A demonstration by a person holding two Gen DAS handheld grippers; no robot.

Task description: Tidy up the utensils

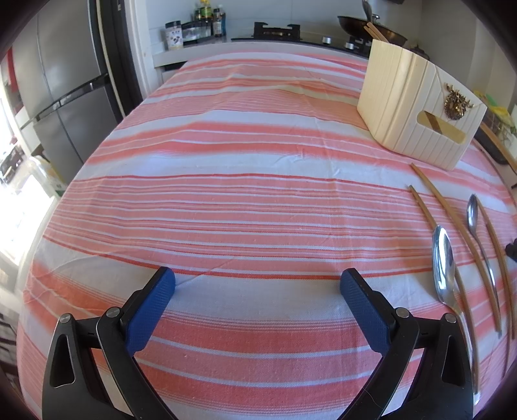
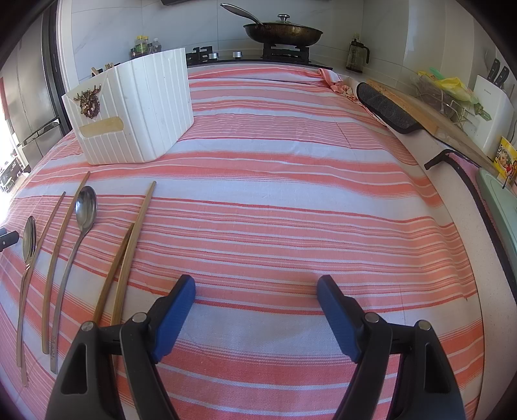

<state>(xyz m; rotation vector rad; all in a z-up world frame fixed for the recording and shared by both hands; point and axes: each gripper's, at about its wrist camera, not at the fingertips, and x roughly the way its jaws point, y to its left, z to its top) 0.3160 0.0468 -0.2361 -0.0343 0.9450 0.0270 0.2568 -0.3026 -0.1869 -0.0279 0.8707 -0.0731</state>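
A white ribbed utensil box (image 2: 135,110) with a gold deer ornament stands on the striped tablecloth; in the left wrist view the same box (image 1: 416,110) sits at the upper right, chopstick ends poking from its far side. Loose on the cloth lie two metal spoons (image 2: 84,213) (image 2: 29,242) and several wooden chopsticks (image 2: 134,245), seen at the left in the right wrist view. The left wrist view shows a spoon (image 1: 445,261) and chopsticks (image 1: 458,226) at the right. My left gripper (image 1: 257,279) hangs open over bare cloth. My right gripper (image 2: 256,287) is open too, just right of the chopsticks.
A stove with a lidded pan (image 2: 282,32) stands beyond the table. A cutting board (image 2: 429,113) and dark mat (image 2: 387,110) line the right counter, with a knife block (image 2: 491,106). A fridge (image 1: 64,97) stands at the left. Bottles (image 1: 206,19) sit on the back counter.
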